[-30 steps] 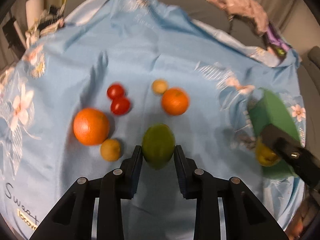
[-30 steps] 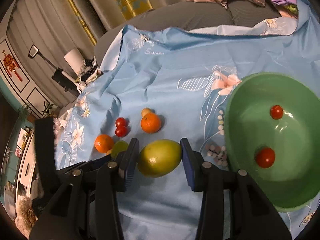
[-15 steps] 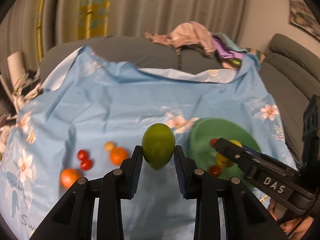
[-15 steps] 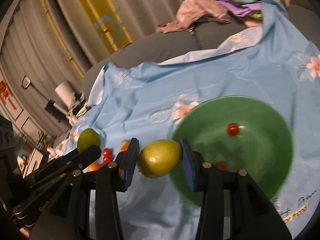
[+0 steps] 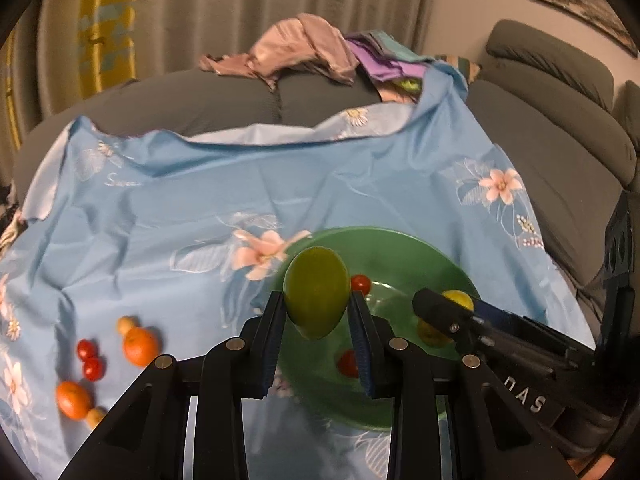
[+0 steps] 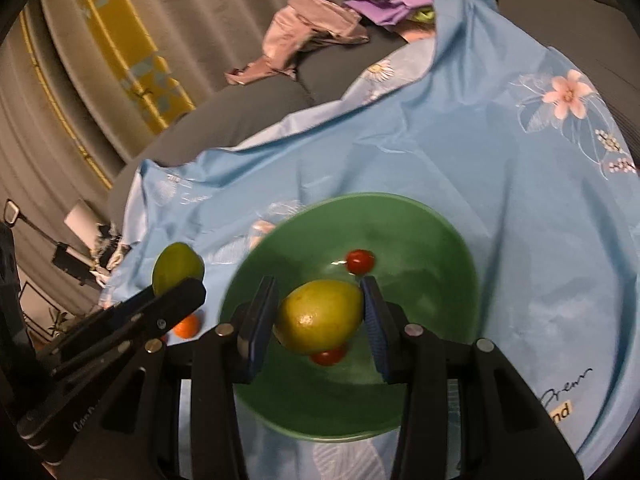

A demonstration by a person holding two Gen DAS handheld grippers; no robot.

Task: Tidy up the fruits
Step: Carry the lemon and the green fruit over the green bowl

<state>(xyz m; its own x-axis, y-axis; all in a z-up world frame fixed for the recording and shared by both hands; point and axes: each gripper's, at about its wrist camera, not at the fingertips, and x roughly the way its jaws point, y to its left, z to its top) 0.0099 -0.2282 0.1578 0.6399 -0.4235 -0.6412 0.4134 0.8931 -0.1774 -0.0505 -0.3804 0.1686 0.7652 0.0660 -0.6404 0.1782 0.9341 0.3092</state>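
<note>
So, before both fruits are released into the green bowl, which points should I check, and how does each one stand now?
1. Left gripper clamps the green lemon: ok.
2. Right gripper clamps the yellow lemon: ok.
3. Yellow lemon over the green bowl: ok.
4. Green lemon over the bowl: cannot tell; in the right wrist view it appears outside the rim.
5. Cherry tomatoes clear of the drop spot: not ok, one lies under the yellow lemon.

Dim, warm indoor light; fisheye-warped dark edges, slight blur, perhaps motion.
</note>
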